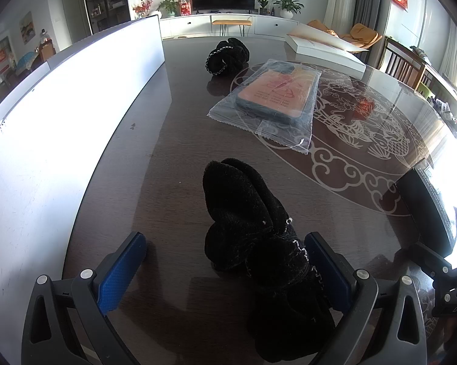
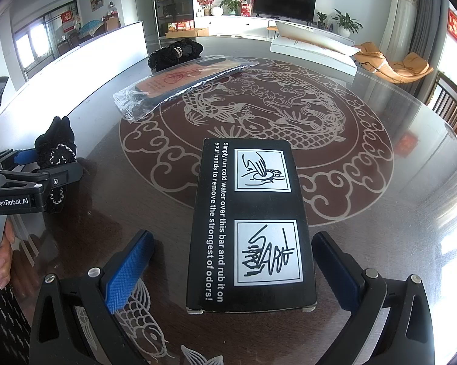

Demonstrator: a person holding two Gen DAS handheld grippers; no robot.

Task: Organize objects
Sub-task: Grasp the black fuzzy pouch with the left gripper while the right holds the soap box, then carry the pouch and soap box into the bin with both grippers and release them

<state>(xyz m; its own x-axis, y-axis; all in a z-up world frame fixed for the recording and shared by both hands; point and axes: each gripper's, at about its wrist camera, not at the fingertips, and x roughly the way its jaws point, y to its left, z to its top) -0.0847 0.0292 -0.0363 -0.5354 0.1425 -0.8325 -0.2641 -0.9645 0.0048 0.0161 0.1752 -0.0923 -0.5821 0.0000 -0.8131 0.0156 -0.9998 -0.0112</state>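
A black fuzzy sock [image 1: 258,237] lies on the dark table between the open blue fingers of my left gripper [image 1: 225,249]; it touches the right finger and the left finger stands apart. It also shows in the right wrist view [image 2: 55,155]. A second black sock [image 1: 228,56] lies at the far side. A phone case in a clear bag [image 1: 274,97] lies in the middle. A black box with white printed instructions [image 2: 249,228] lies flat between the open fingers of my right gripper [image 2: 233,261], which do not touch it.
A long white box [image 1: 76,106] runs along the table's left side. A flat white box [image 1: 325,50] lies at the far right. The table top [image 2: 365,213] has a carp and cloud pattern. Wooden chairs [image 2: 450,103] stand at the right edge.
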